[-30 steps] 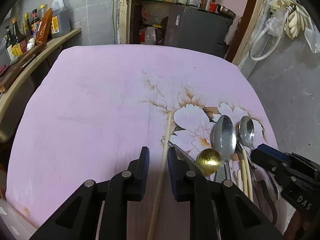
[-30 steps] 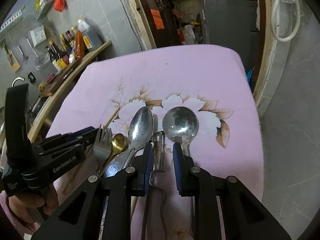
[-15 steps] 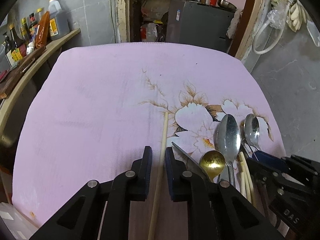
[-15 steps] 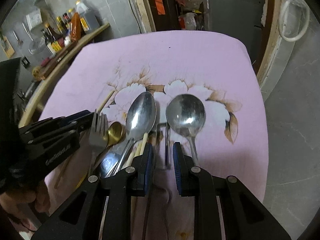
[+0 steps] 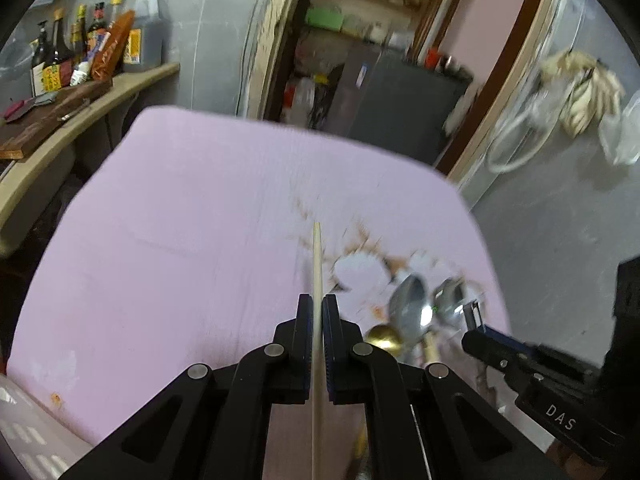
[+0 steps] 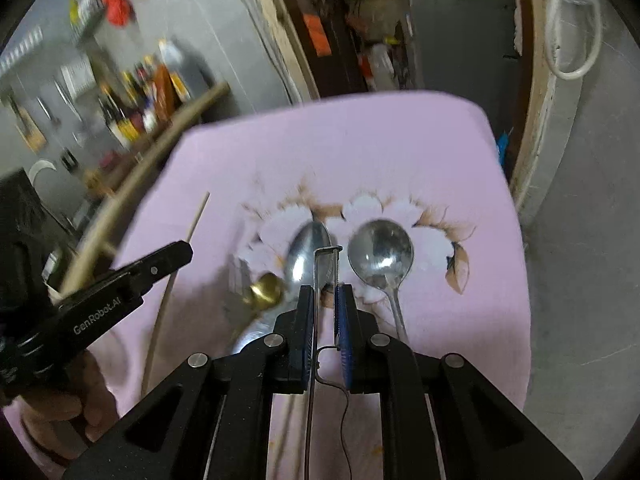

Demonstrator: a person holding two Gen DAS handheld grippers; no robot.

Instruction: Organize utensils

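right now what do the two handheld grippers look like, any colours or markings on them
Both are matte black plastic with angular linkage arms, triangular cut-outs and silver pivot pins. The left gripper and right gripper have blue ribbed pads on their fingers' inner faces. Seen from the side, the left one's body reads "GenRobot.AI" in white; the right one's shows "DAS". No cables or sleeves are visible.

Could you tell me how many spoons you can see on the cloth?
3: a round spoon at right, a long spoon beside it, a gold spoon further left. Others may hide below.
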